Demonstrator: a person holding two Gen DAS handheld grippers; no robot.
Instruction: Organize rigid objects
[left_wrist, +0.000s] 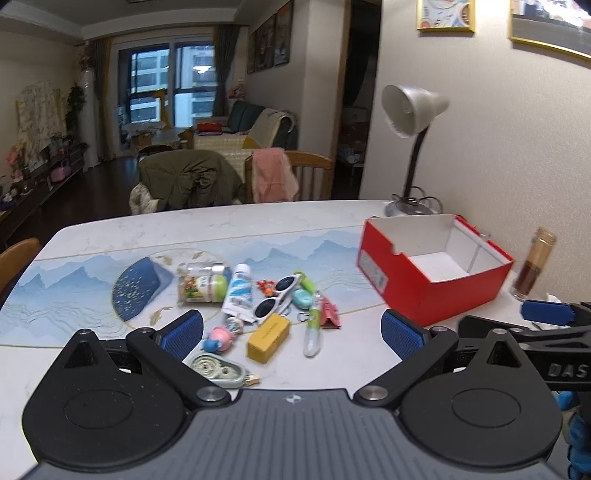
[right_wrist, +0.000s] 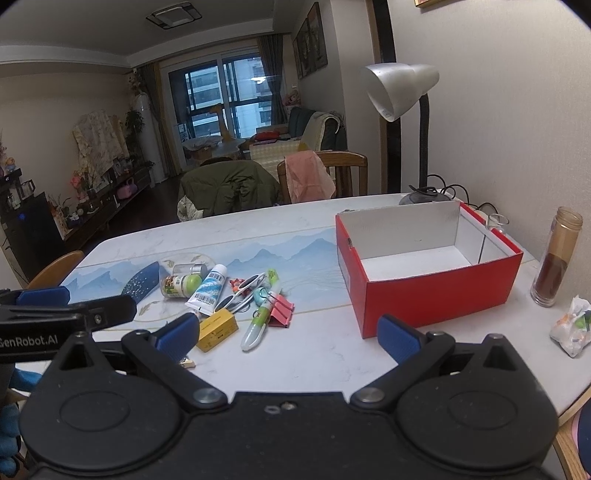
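Observation:
A pile of small items lies on the table: a yellow box (left_wrist: 268, 337) (right_wrist: 216, 329), a white tube (left_wrist: 238, 292) (right_wrist: 208, 290), white sunglasses (left_wrist: 275, 300) (right_wrist: 242, 291), a green-capped jar (left_wrist: 202, 287) (right_wrist: 181, 285), a green pen (left_wrist: 313, 330) (right_wrist: 257, 325), pink binder clips (left_wrist: 330, 313) (right_wrist: 281, 310) and a correction tape (left_wrist: 216, 370). An empty red box (left_wrist: 434, 267) (right_wrist: 428, 266) stands to their right. My left gripper (left_wrist: 291, 334) hovers open just before the pile. My right gripper (right_wrist: 288, 338) is open too, between the pile and the red box, holding nothing.
A desk lamp (left_wrist: 410, 140) (right_wrist: 402, 96) stands behind the red box by the wall. A tall brown-filled jar (left_wrist: 533, 269) (right_wrist: 557, 258) and a crumpled wrapper (right_wrist: 572, 326) sit at the right. Chairs with a coat (left_wrist: 188, 181) and pink cloth line the table's far edge.

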